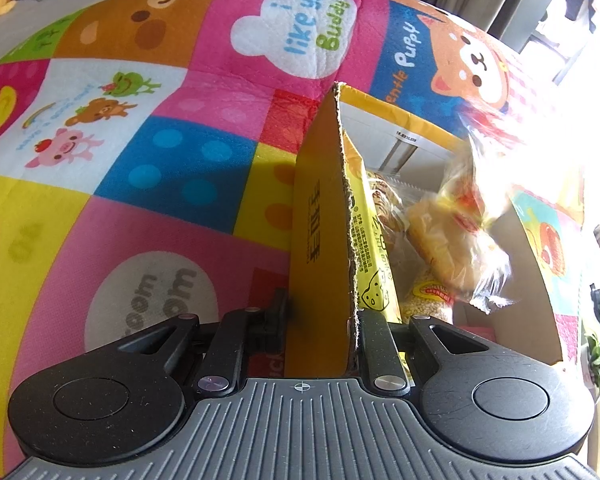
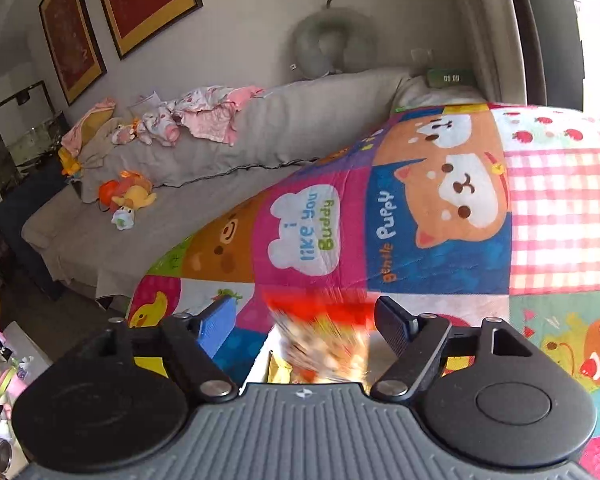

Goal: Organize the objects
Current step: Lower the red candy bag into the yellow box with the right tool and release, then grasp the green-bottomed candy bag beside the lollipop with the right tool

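Observation:
A yellow cardboard box (image 1: 384,106) stands open on the mat. My left gripper (image 1: 320,312) is shut on the box's near wall (image 1: 324,200), one finger outside and one inside. Inside the box a yellow packet (image 1: 374,264) leans on that wall, beside a packet of pale grains (image 1: 424,300). A clear snack bag (image 1: 460,232) with red print shows blurred above the box's opening. In the right wrist view that same bag (image 2: 324,344) is a blur low between the fingers of my right gripper (image 2: 306,312). The right jaws stand open and neither pad touches the bag.
A bright patchwork play mat (image 1: 140,160) with animal pictures lies under the box. Behind it is a grey sofa (image 2: 220,152) with soft toys (image 2: 128,196) and pink clothes (image 2: 204,112). Framed pictures (image 2: 148,0) hang on the wall. Strong window light floods the right side.

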`<state>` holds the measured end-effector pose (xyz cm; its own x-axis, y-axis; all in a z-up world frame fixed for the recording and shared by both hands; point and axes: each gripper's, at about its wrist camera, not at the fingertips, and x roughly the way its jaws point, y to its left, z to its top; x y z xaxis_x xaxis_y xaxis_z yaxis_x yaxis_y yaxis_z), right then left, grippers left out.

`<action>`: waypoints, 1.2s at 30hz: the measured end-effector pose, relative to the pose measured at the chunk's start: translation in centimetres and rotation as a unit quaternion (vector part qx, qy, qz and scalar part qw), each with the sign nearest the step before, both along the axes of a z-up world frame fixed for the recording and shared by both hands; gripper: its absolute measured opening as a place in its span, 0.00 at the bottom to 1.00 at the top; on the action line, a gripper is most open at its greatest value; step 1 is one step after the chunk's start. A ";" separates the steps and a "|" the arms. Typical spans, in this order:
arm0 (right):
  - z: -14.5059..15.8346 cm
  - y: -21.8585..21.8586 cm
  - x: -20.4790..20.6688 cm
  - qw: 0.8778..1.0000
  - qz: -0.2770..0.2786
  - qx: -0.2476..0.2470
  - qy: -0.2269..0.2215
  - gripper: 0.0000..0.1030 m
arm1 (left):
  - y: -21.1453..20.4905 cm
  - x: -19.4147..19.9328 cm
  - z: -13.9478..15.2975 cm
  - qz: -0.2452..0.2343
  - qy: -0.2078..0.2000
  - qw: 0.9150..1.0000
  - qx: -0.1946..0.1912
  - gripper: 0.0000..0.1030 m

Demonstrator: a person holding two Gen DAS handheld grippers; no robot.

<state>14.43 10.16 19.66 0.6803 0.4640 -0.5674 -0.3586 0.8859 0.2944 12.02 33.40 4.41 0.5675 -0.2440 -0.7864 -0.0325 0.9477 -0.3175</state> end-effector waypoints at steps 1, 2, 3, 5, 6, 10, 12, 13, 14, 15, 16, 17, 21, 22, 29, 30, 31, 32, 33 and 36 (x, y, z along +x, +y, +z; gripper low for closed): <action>-0.4 -0.2 0.0 1.000 -0.001 0.000 0.004 0.75 | 0.0 0.0 0.0 0.000 0.000 1.000 0.000 0.19; -0.8 -0.5 -0.1 1.000 -0.006 -0.005 0.007 0.75 | 0.0 0.0 0.0 0.000 0.000 1.000 0.000 0.19; -1.2 -0.9 -0.1 1.000 -0.014 -0.012 0.009 0.75 | 0.0 0.0 0.0 0.000 -0.001 1.000 0.000 0.19; -1.8 -2.0 -0.6 0.999 -0.036 -0.023 0.007 0.75 | 0.1 -0.1 0.0 0.002 -0.002 1.000 -0.004 0.20; -2.2 -2.8 -0.8 0.998 -0.051 -0.026 0.006 0.76 | 0.1 -0.2 0.0 0.003 -0.002 1.000 -0.005 0.20; -4.6 -6.9 -1.7 0.993 -0.112 -0.029 0.017 0.82 | 0.1 -0.2 0.0 0.004 -0.003 1.000 -0.005 0.20; -6.2 -9.1 -1.7 0.988 -0.147 -0.032 0.038 0.82 | 0.1 -0.2 0.0 0.004 -0.003 1.000 -0.006 0.20; -7.1 -10.1 -1.8 0.985 -0.162 -0.031 0.053 0.82 | 0.1 -0.2 0.0 0.004 -0.003 1.000 -0.006 0.20; -7.9 -11.1 -1.8 0.982 -0.175 -0.029 0.067 0.82 | 0.1 -0.2 0.0 0.004 -0.003 1.000 -0.006 0.20; -8.8 -11.9 -2.0 0.979 -0.187 -0.028 0.078 0.82 | 0.1 -0.2 0.0 0.005 -0.002 1.000 -0.006 0.20; -9.5 -12.7 -2.0 0.976 -0.196 -0.029 0.088 0.82 | 0.1 -0.2 0.0 0.005 -0.002 1.000 -0.006 0.20; -10.3 -13.3 -2.2 0.975 -0.200 -0.030 0.094 0.82 | 0.1 -0.2 0.0 0.005 -0.002 1.000 -0.006 0.20; -12.6 -13.5 -3.0 0.973 -0.194 -0.061 0.105 0.82 | 0.1 -0.1 0.1 0.005 -0.002 1.000 -0.006 0.20; -13.1 -13.3 -3.2 0.974 -0.190 -0.068 0.107 0.82 | 0.1 -0.1 0.1 0.005 -0.002 1.000 -0.006 0.20; -14.6 -13.9 -1.4 0.969 -0.204 -0.026 0.140 0.82 | 0.1 -0.1 0.1 0.004 -0.001 1.000 -0.004 0.20; -14.7 -14.0 -0.8 0.967 -0.213 -0.020 0.141 0.82 | 0.1 -0.1 0.1 0.004 -0.001 1.000 -0.003 0.20; -14.8 -14.0 -0.1 0.967 -0.213 -0.018 0.142 0.82 | 0.1 -0.1 0.1 0.004 -0.001 1.000 -0.003 0.19; -14.9 -13.9 0.6 0.967 -0.210 -0.018 0.144 0.82 | 0.1 -0.1 0.1 0.004 -0.001 1.000 -0.003 0.19; -15.1 -13.6 1.2 0.967 -0.207 -0.021 0.145 0.82 | 0.1 -0.1 0.1 0.004 -0.001 1.000 -0.004 0.19; -16.1 -12.2 2.8 0.968 -0.199 -0.050 0.143 0.82 | 0.1 -0.1 0.1 0.003 -0.001 1.000 -0.003 0.19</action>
<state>17.23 -2.02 3.58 0.6014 0.1301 -0.7883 0.1003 0.9666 0.2361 11.88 33.47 4.50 0.5702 -0.2452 -0.7841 -0.0382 0.9455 -0.3234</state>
